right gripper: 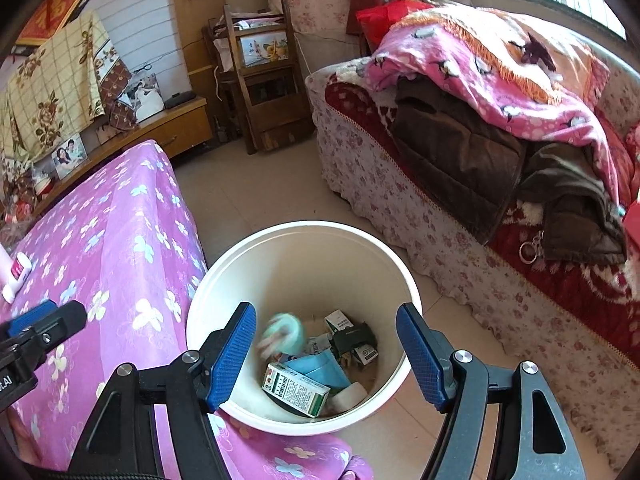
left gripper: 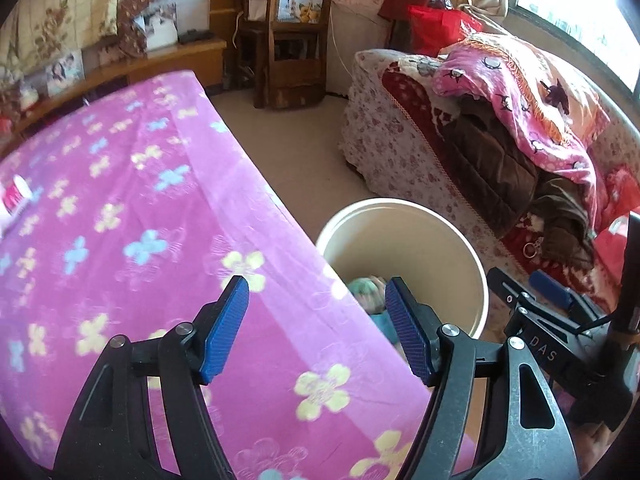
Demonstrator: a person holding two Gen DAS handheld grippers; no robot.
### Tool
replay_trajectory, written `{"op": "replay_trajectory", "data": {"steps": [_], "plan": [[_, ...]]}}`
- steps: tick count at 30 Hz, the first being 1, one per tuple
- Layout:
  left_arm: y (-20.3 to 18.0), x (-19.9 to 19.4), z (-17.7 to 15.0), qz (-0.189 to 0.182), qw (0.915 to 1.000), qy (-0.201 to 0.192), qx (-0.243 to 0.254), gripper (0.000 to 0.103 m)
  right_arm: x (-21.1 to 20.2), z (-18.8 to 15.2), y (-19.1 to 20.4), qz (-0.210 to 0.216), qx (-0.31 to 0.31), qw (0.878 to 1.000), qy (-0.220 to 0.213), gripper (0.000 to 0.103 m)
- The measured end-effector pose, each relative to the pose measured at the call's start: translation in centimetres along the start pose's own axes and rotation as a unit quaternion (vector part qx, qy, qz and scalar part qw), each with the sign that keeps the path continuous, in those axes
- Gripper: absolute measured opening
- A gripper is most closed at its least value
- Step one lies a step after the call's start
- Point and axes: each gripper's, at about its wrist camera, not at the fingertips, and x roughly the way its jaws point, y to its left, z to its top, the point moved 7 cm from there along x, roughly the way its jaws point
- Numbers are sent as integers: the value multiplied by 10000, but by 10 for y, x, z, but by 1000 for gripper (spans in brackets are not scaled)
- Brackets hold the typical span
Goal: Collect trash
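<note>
A white bucket [right gripper: 304,228] stands on the floor beside a table under a pink flowered cloth [right gripper: 112,240]. In it lie a green-and-white carton [right gripper: 296,394], a blue mask [right gripper: 320,368], small boxes [right gripper: 340,322] and a motion-blurred pale green round item [right gripper: 284,336]. My right gripper [right gripper: 328,309] is open above the bucket with nothing between its fingers. My left gripper [left gripper: 317,282] is open and holds nothing, over the table's edge next to the bucket [left gripper: 472,256]. A red-and-white tube [right gripper: 18,276] lies on the cloth at far left, also seen as the tube [left gripper: 16,196] in the left wrist view.
A sofa [right gripper: 400,208] piled with a pink blanket and a brown coat [right gripper: 460,152] runs along the right. A key ring [right gripper: 530,250] lies on the sofa. A wooden chair [right gripper: 264,80] and a low cabinet [right gripper: 168,128] stand at the back. Tiled floor lies between.
</note>
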Motion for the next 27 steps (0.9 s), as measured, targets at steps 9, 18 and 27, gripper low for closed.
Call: {"op": "replay_trajectory", "data": {"steps": [9,18,27], "plan": [[4,-47,-9,300,9979,-473,318,70,-51,5,19,6,-309,9979,-564,77],[10,-99,-18,299,9940,-1017,285,70,-109,0,39,41,-394,9938,-1042,87],[10,-123,-27,365,9911,-1262,195,70,-145,-10,45,23,-401,9913,-1252,89]]}}
